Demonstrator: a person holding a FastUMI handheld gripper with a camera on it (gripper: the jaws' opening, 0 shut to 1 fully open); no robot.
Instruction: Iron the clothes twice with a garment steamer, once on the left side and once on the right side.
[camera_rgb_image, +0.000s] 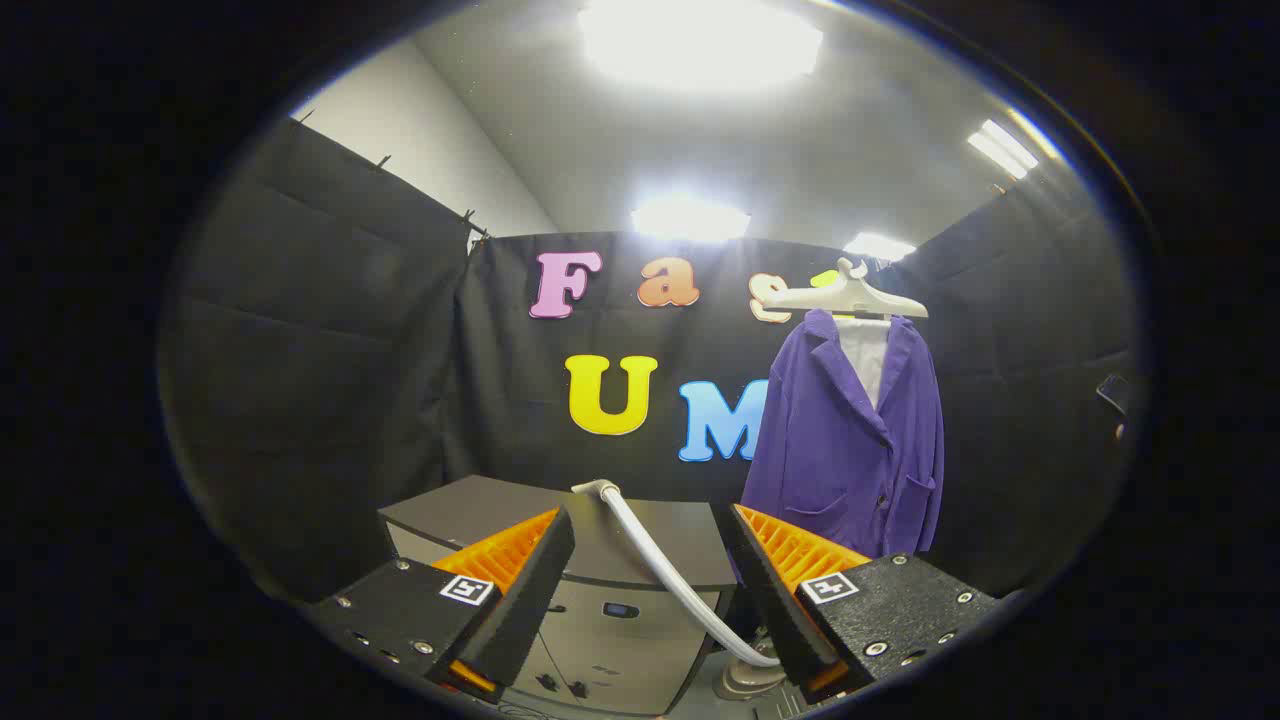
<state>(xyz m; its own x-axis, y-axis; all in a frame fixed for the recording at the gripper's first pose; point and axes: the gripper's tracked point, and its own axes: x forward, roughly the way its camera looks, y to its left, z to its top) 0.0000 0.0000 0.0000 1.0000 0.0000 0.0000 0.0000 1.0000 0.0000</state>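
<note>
Your gripper (648, 535) occupies the foreground, its two fingers spread well apart with nothing clamped between them. Each finger carries a square printed marker on its housing, and the ribbed inner faces of the fingers turn toward one another across the gap.

Between your fingers, and slightly beyond them, runs a pale steamer hose (668, 570). It rises from a light-coloured base (745, 682) low beside your right finger, curves up and leftward through the gap, and ends in a bent fitting above the cabinet top. The hose touches neither finger; whether a steamer head sits on its far end cannot be told.

Behind the hose stands a grey cabinet (470, 510) with a flat top and a front panel bearing a small dark slot and handles lower down.

Farther off, beyond your right finger, hangs the purple jacket (850, 440), well apart from the gripper. It hangs upright over a white inner garment (866, 355) visible at the open collar, with patch pockets low on its front. A pale hanger (845, 292) carries both at the shoulders.

Overhead, bright ceiling lights (700, 45) shine above the booth's dark cloth wall.
</note>
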